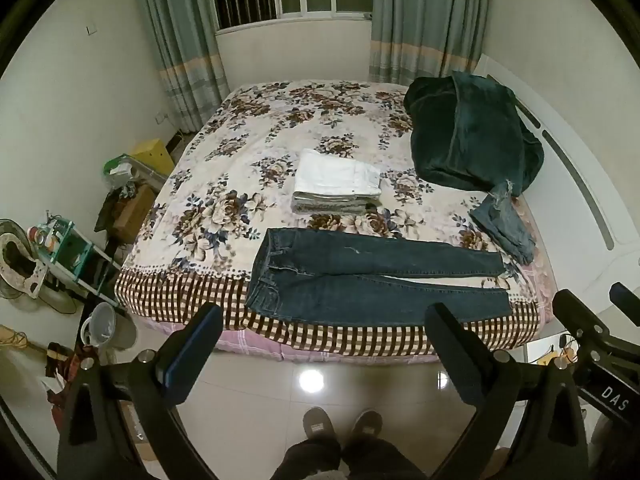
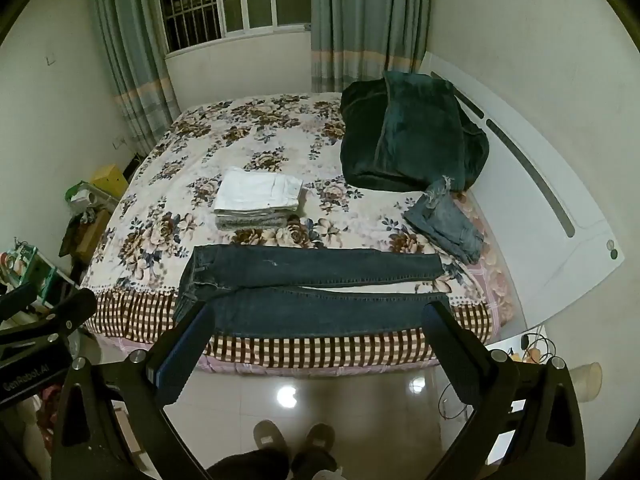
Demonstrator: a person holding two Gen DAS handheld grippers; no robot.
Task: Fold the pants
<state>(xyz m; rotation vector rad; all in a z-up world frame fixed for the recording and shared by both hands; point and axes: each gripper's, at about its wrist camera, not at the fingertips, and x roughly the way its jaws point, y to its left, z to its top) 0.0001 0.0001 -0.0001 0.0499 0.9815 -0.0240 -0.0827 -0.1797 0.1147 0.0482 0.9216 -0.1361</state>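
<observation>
Clutter [image 1: 60, 256] occupies the floor at 9 o'clock of the bed [image 1: 248, 152]: a teal shelf unit, a fan and a pale bin. The bed carries a floral cover with a checked border along its near edge.

A stack of folded garments [image 1: 336, 182], white on top, lies near the centre of the bed. The dark blue jeans [image 1: 360, 280] lie flat along the near edge, at 6 o'clock of the stack and apart from it. The waistband points to 9 o'clock and the two legs run toward 3 o'clock, with a narrow gap between the legs near the cuffs. The near leg overlaps the checked border.

A dark green blanket [image 1: 472, 140] is heaped at 2 o'clock of the stack, against the white headboard [image 1: 580, 200]. A second, lighter blue pair of jeans [image 1: 504, 224] lies crumpled just below the blanket, at 1 o'clock of the flat jeans' cuffs.

The left tongs [image 1: 324, 344] are spread wide and hold nothing. They hang over the tiled floor [image 1: 360, 384] just short of the bed edge, framing the near leg of the dark jeans. The right tongs [image 2: 320, 340] are likewise spread wide and hold nothing. In the right wrist view their two fingers overlap the waistband end and the cuff end of the near leg; contact cannot be determined.

The person's slippers [image 1: 340, 424] stand on the floor at 6 o'clock of both views.
</observation>
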